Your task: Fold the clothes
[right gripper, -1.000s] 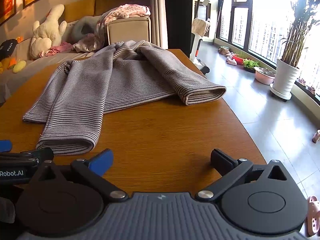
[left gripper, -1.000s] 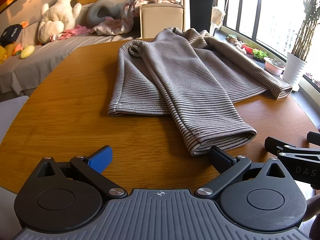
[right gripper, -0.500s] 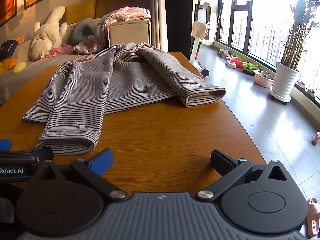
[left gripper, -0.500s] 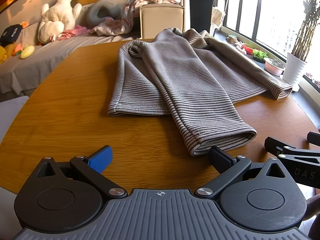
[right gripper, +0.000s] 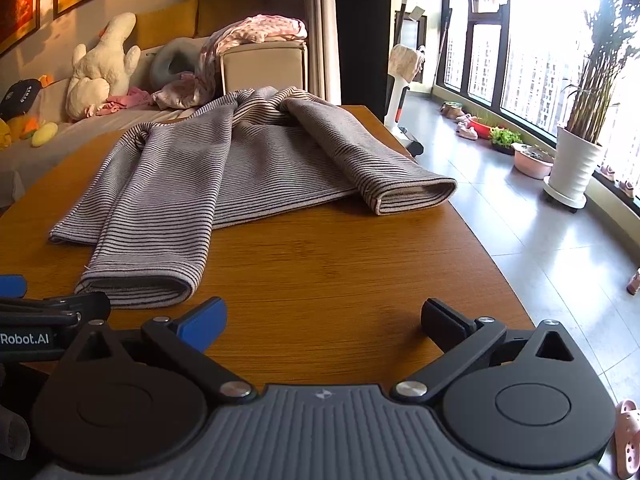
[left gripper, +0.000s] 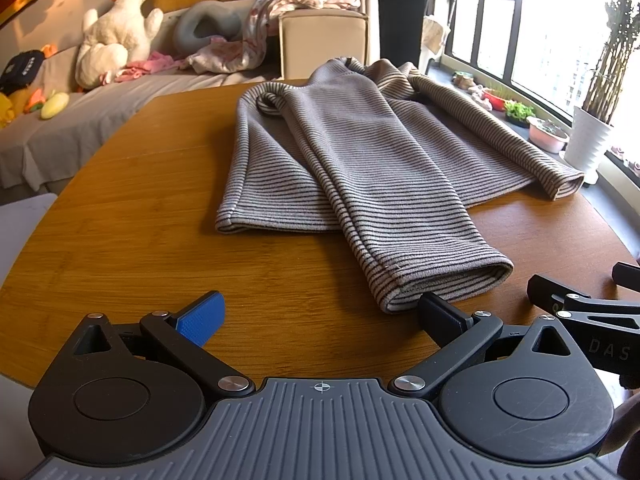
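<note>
Both the left gripper (left gripper: pixel 320 316) and the right gripper (right gripper: pixel 324 320) were spread wide, holding nothing, low over the wooden table (left gripper: pixel 132 216). The striped sweater (left gripper: pixel 360 160) lay flat ahead, collar away, both sleeve cuffs pointing toward the grippers.

Grey knit sweater with thin dark stripes (left gripper: pixel 360 160), spread flat on the round wooden surface (left gripper: pixel 140 220). Both sleeves laid lengthwise toward the near edge, cuffs open: one cuff (left gripper: pixel 448 280) near centre, the other (right gripper: pixel 416 196) at right. Collar at the far end.
</note>
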